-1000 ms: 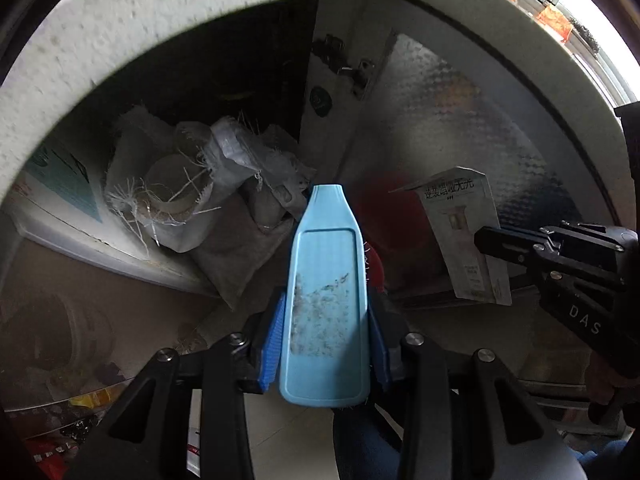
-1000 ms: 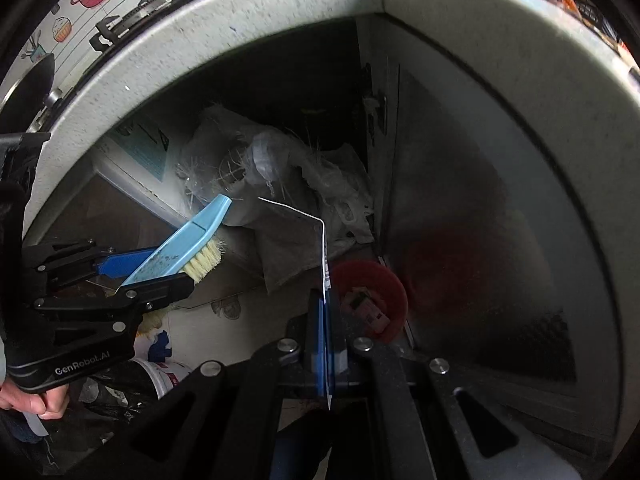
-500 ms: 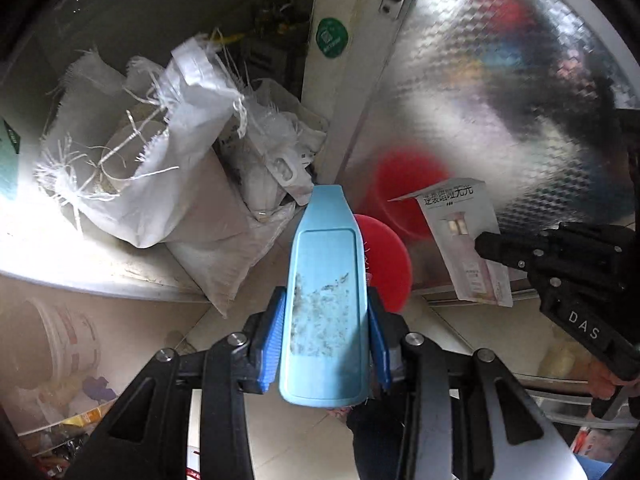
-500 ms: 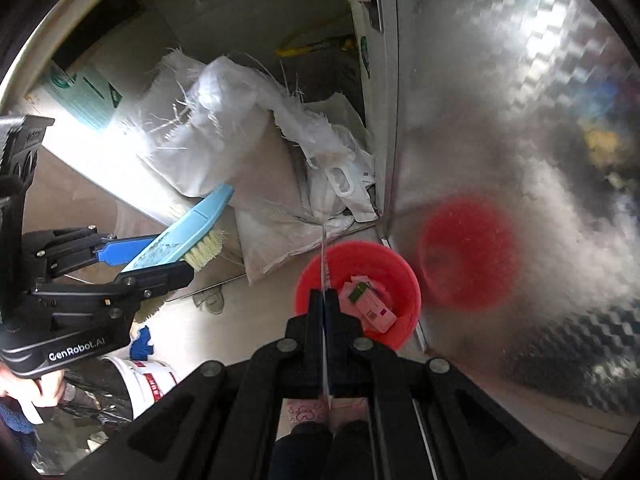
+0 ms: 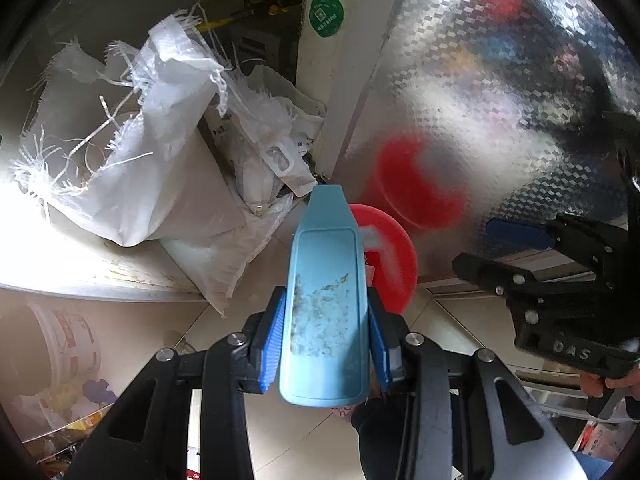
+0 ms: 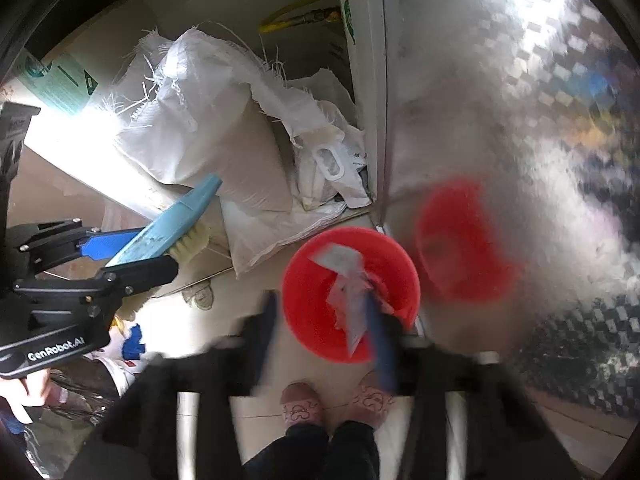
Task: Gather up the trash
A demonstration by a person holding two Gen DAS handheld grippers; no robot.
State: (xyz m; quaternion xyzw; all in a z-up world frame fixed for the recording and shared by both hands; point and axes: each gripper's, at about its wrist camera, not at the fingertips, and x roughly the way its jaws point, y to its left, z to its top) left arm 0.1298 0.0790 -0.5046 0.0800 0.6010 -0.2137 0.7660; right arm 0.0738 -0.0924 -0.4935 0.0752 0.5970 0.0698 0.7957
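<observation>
My left gripper [image 5: 325,336] is shut on a light blue brush [image 5: 325,304], its dusty back facing the camera; the brush [image 6: 168,226] and the left gripper [image 6: 132,254] also show at the left of the right wrist view. A red bin [image 6: 316,316] stands on the floor by a shiny metal door; its rim [image 5: 394,248] shows behind the brush. My right gripper [image 6: 320,328] is open and blurred above the bin. A white paper card [image 6: 346,280] is loose over the bin, by the right finger. In the left wrist view the right gripper [image 5: 480,248] is empty.
White woven sacks [image 5: 160,168] are piled in the open cupboard behind the bin, also seen in the right wrist view [image 6: 224,148]. The shiny patterned door [image 6: 520,120] reflects the bin. A white bucket [image 5: 60,352] stands lower left. The person's slippered feet [image 6: 300,404] stand below the bin.
Both grippers moved down toward the bin. My right gripper opened and let go of the paper card, which now drops into the red bin. The left still holds the brush.
</observation>
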